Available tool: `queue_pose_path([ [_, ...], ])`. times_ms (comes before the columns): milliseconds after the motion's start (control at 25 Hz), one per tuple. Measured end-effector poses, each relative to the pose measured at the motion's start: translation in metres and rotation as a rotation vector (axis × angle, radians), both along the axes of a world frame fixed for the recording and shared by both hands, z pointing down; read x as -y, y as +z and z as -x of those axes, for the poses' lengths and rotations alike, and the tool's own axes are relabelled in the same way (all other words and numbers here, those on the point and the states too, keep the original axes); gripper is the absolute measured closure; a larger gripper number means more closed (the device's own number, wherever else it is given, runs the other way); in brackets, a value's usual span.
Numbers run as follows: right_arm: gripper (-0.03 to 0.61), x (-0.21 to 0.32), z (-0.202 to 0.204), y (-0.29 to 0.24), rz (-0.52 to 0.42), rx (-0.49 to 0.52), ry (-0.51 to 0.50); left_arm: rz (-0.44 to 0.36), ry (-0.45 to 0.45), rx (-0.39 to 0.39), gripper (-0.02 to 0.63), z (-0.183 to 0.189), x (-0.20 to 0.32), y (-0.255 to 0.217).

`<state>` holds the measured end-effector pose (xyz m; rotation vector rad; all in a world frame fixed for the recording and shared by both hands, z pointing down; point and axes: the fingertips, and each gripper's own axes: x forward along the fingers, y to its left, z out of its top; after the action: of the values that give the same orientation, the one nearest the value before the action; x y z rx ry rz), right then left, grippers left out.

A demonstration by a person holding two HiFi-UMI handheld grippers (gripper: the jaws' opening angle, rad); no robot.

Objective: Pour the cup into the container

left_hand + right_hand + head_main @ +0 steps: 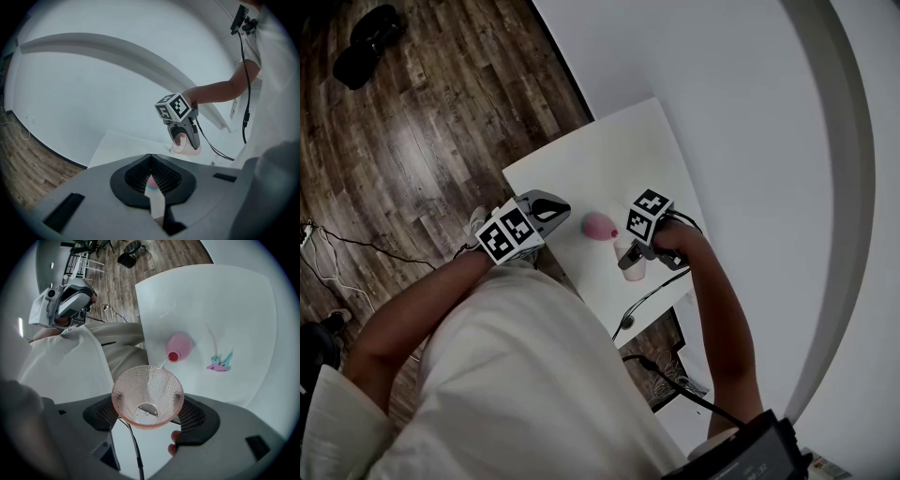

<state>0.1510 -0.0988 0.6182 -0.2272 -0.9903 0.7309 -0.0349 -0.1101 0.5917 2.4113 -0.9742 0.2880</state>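
Note:
A clear pink dimpled cup [147, 397] is held tilted in my right gripper [149, 404], whose jaws are shut on its sides. A thin stream runs from the cup's rim to the red mouth of the pink container [179, 345], which lies just beyond it on the white table [234, 310]. In the head view the container [600, 225] sits between both grippers, with the right gripper [632, 264] and cup [631, 257] beside it. My left gripper [551, 210] hangs at the table's left edge, shut and empty. In its own view the left gripper [151, 163] faces the right gripper [186, 140] and cup [183, 145].
Small teal and pink items [220, 363] lie on the table right of the container. A black cable [649, 298] trails off the near table edge. Wooden floor [412, 122] lies to the left, and a curved white wall [787, 141] stands behind the table.

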Motion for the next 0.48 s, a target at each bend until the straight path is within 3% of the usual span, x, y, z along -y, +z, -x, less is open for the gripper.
queue_pose_path([
  [480, 0.206, -0.0012, -0.0005, 0.0004, 0.011, -0.010, -0.003, 0.001, 0.000, -0.004, 0.603, -0.0014, -0.0010, 0.0011],
])
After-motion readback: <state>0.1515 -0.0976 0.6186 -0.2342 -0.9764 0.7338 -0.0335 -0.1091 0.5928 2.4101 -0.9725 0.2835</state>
